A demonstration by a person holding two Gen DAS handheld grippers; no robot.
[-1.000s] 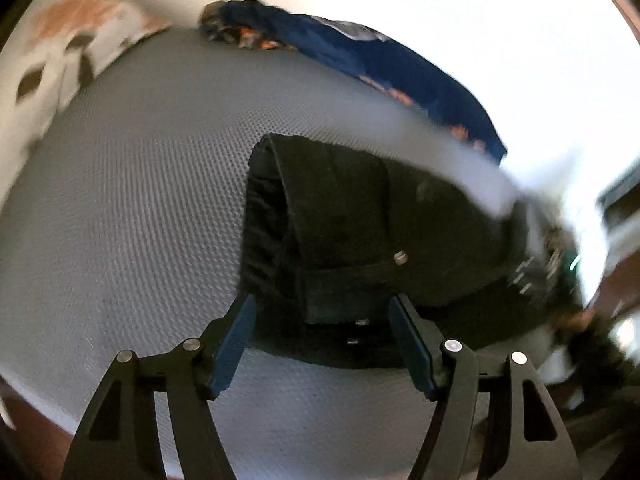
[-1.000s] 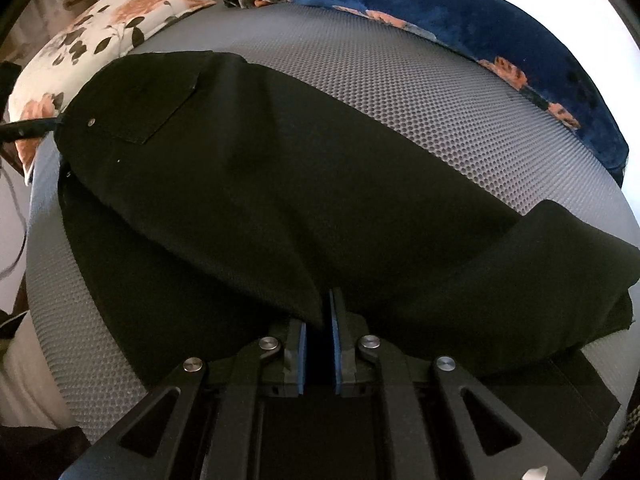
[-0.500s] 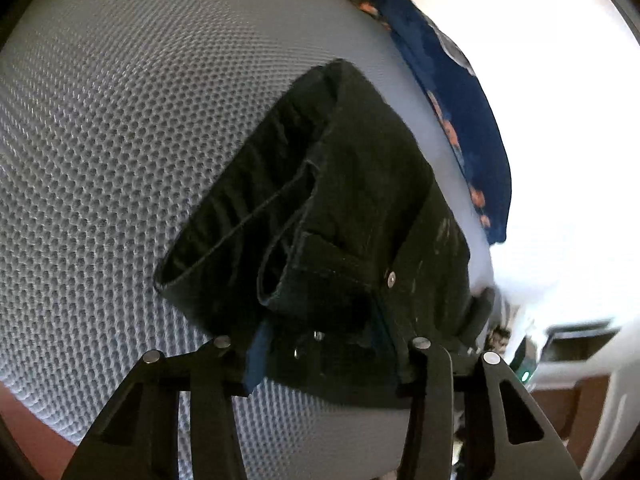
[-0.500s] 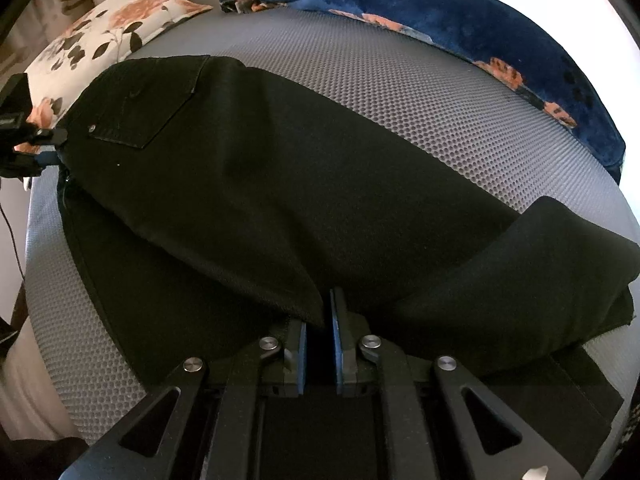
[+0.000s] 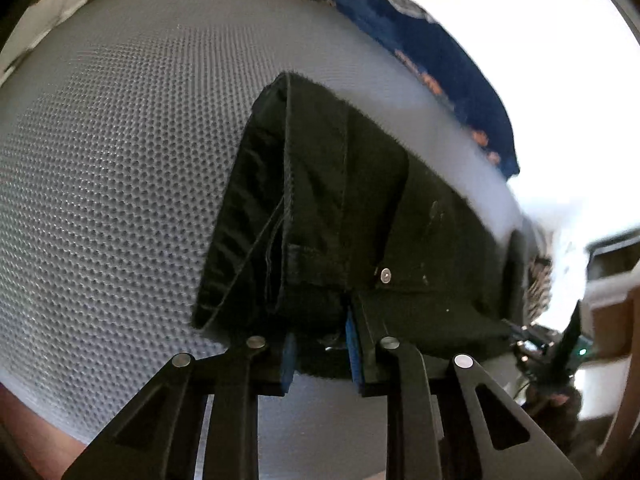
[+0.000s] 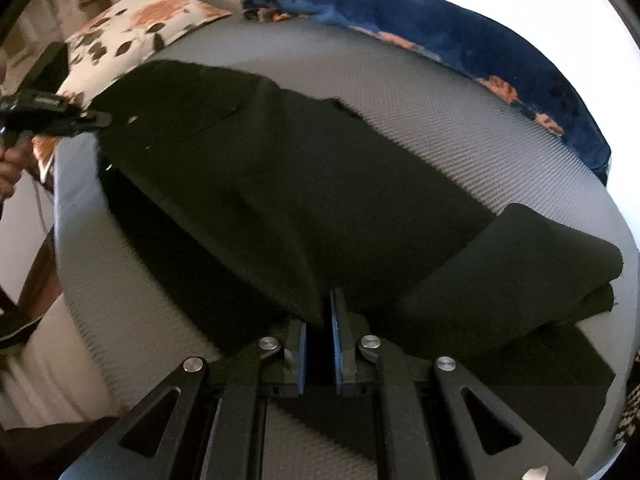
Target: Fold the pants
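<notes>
A grey honeycomb-mesh mattress (image 5: pixel 120 184) fills both views, with a dark blue flowered blanket (image 6: pixel 460 44) bunched along its far edge and a white pillow printed with orange and black leaves (image 6: pixel 132 28) at its far left corner in the right wrist view. The black cotton pants (image 6: pixel 280 184) lie across the middle of that mattress, waistband toward the pillow, legs running toward my right side, where the leg ends are already doubled back on themselves.

I hold the pants at two places so the cloth hangs taut between my hands and can be carried over as one panel. My left gripper (image 5: pixel 320 346) sits at the waistband end, just below the silver rivet (image 5: pixel 385 276) by the pocket; its jaws have just been closing, and the blue pads now stand narrow with the thick waistband hem between them. I judge they are pinching it, though the hem itself hides the contact. My right gripper (image 6: pixel 319 344) is at the near edge of the leg cloth, jaws almost fully closed on a raised peak of fabric, which lifts that edge off the mattress.

In the right wrist view, my left gripper (image 6: pixel 60 120) shows at the waistband beside the pillow, held by my hand (image 6: pixel 12 168). The fold looks partway done.
</notes>
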